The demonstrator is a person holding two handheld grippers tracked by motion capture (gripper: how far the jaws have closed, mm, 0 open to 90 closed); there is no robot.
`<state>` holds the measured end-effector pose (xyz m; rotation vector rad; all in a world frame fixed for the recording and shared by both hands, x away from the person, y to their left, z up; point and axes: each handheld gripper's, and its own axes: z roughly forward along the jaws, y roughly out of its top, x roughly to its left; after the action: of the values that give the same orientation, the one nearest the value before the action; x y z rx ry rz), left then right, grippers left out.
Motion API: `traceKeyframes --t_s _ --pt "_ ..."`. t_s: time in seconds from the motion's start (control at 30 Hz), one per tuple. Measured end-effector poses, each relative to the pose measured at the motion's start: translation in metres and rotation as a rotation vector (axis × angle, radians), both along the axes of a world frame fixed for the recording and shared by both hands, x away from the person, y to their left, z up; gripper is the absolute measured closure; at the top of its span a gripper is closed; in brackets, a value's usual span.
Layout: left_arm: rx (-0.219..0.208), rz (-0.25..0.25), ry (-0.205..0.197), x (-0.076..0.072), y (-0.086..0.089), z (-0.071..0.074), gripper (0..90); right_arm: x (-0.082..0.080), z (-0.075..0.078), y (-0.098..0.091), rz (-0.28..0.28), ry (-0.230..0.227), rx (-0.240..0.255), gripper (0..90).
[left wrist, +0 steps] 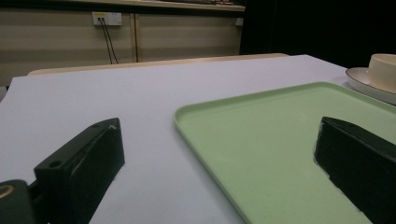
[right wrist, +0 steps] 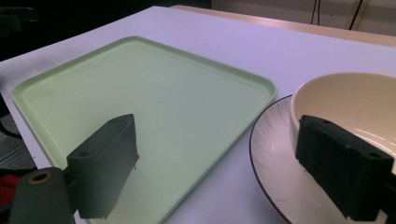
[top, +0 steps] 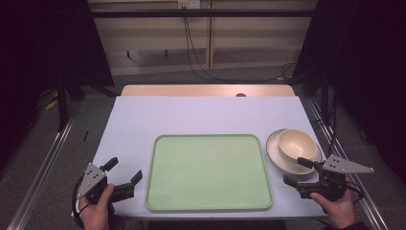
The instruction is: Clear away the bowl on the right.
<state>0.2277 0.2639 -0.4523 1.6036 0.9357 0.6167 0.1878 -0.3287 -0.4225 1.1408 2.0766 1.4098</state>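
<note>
No readable text, label, brand or number — nothing legible on anything.

The right gripper (right wrist: 215, 163) holds its two black jaws wide apart with nothing between them. Its left jaw hangs over the green tray (right wrist: 154, 93), which stretches ahead and to the left. Its right jaw stands in front of the cream bowl (right wrist: 355, 100), which sits on a white dark-rimmed plate (right wrist: 273, 154) just right of the tray.
</note>
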Motion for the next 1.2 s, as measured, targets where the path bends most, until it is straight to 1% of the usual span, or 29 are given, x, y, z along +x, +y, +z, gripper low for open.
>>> traceKeyframes --t_s 0.03,0.1,0.13,0.17,0.27,0.3,0.37,0.47,0.5,0.53,0.57,0.6,0.63,0.73,0.77,0.8,0.83,0.87,0.93,0.97,1.0,1.03,1.07,1.1,1.13,1.17,1.2 --pt "-0.007 0.001 0.000 0.000 -0.001 0.000 1.7 0.000 0.000 0.000 -0.001 0.001 -0.007 12.5" --pt "0.005 -0.001 0.002 0.000 -0.001 0.000 1.7 0.001 -0.001 0.000 -0.002 0.003 -0.011 13.4" --pt "-0.005 -0.003 0.003 0.000 -0.001 0.000 1.7 0.001 -0.001 -0.001 -0.003 0.006 -0.005 13.3" --pt "-0.006 -0.002 0.003 0.000 -0.001 0.000 1.7 0.001 -0.001 -0.001 -0.002 0.007 -0.007 13.1" --pt "-0.002 -0.001 0.006 0.000 -0.001 0.000 1.7 0.004 -0.002 -0.002 0.006 0.029 0.000 13.0" --pt "0.003 0.005 0.003 0.000 -0.001 0.000 1.7 0.005 -0.003 -0.002 0.021 0.040 -0.002 12.4" --pt "0.006 0.003 0.003 0.000 -0.001 0.000 1.7 0.007 -0.003 -0.001 0.019 0.053 -0.014 10.6" --pt "-0.005 0.001 0.002 0.000 -0.001 0.000 1.8 0.006 -0.003 0.000 0.011 0.038 -0.025 8.7" --pt "-0.006 0.002 0.002 0.000 -0.001 0.000 1.8 0.006 -0.002 -0.001 0.016 0.038 -0.021 7.3" --pt "0.003 0.003 0.004 0.000 -0.001 0.000 1.8 0.006 -0.002 -0.001 0.019 0.039 -0.015 7.0" --pt "0.005 0.003 0.004 0.000 -0.001 0.000 1.8 0.005 -0.001 -0.001 0.018 0.026 -0.012 7.0" --pt "0.005 0.003 0.004 0.000 -0.001 0.000 1.8 0.005 -0.001 -0.001 0.018 0.026 -0.012 7.0" --pt "-0.005 -0.004 0.005 0.000 -0.001 0.000 1.8 0.006 -0.001 -0.002 0.011 0.040 -0.011 8.9" --pt "0.005 0.003 0.002 0.000 -0.001 0.000 1.8 0.006 0.000 -0.005 0.007 0.043 -0.003 10.9" --pt "0.002 0.002 0.004 0.000 -0.002 0.000 1.8 0.006 0.001 -0.007 0.010 0.042 0.000 12.7" --pt "0.002 0.002 0.004 0.000 -0.002 0.000 1.8 0.006 0.001 -0.007 0.010 0.042 0.000 12.7" --pt "0.005 0.003 0.002 0.000 -0.002 0.000 1.8 0.006 0.003 -0.010 0.006 0.042 0.014 13.8" --pt "0.004 0.001 0.002 0.000 -0.001 0.000 1.8 0.006 0.003 -0.011 0.005 0.045 0.017 15.3" --pt "0.002 -0.001 0.002 0.000 -0.002 0.000 1.8 0.006 0.004 -0.014 0.003 0.046 0.008 16.2" --pt "0.011 -0.003 0.002 0.000 -0.001 0.000 1.8 0.007 0.004 -0.015 0.003 0.047 0.005 18.3" --pt "0.002 -0.001 0.000 0.000 -0.002 0.000 1.8 0.007 0.004 -0.016 0.006 0.054 0.004 20.5" --pt "0.011 -0.005 0.001 0.000 -0.001 0.000 1.8 0.007 0.005 -0.017 -0.002 0.050 -0.003 20.7" --pt "0.002 0.000 -0.001 0.000 -0.002 0.000 1.8 0.007 0.006 -0.018 -0.003 0.053 -0.009 20.9" --pt "0.011 -0.002 0.000 0.000 -0.001 0.000 1.8 0.007 0.007 -0.019 -0.014 0.061 -0.005 20.9" --pt "0.007 -0.012 0.000 0.000 -0.001 0.000 1.8 0.007 0.008 -0.020 -0.017 0.062 -0.008 20.9" --pt "0.011 -0.003 -0.003 0.000 -0.001 0.001 1.7 0.008 0.009 -0.021 -0.018 0.056 -0.012 20.8" --pt "0.009 -0.002 -0.009 -0.001 -0.001 0.001 1.4 0.008 0.009 -0.022 -0.019 0.060 -0.012 20.8"
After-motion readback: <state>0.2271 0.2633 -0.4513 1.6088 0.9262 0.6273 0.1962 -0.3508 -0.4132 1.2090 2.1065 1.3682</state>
